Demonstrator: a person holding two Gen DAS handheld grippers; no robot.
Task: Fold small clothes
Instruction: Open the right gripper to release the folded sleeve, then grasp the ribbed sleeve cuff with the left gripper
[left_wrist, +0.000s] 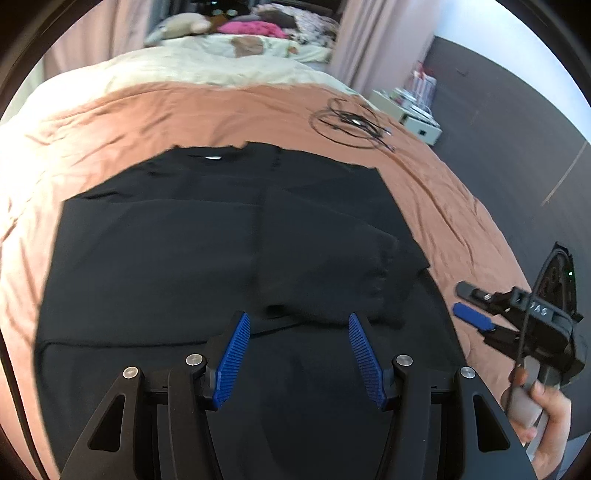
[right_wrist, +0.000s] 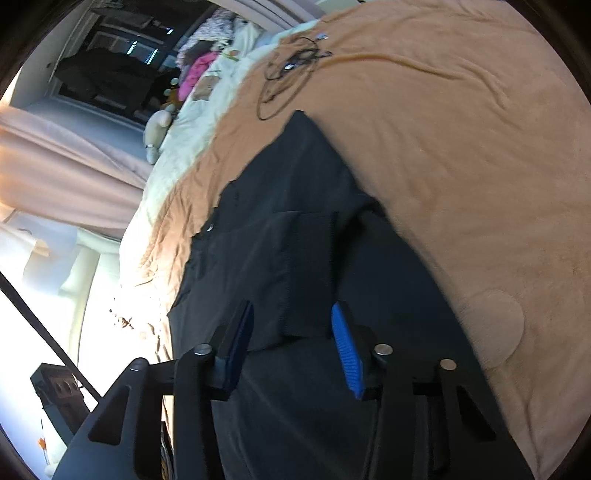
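Note:
A black T-shirt lies spread on the brown bedspread, with its right sleeve folded in over the body. My left gripper is open and empty, just above the shirt's lower middle. My right gripper shows at the right edge of the left wrist view, open, over the bedspread beside the shirt's right side. In the right wrist view the right gripper is open and empty above the shirt, with the folded sleeve ahead between its fingers.
A coil of black cable lies on the bedspread beyond the shirt, and shows in the right wrist view. Cream bedding, soft toys and pink clothes lie at the far end. The bed edge drops to a dark floor on the right.

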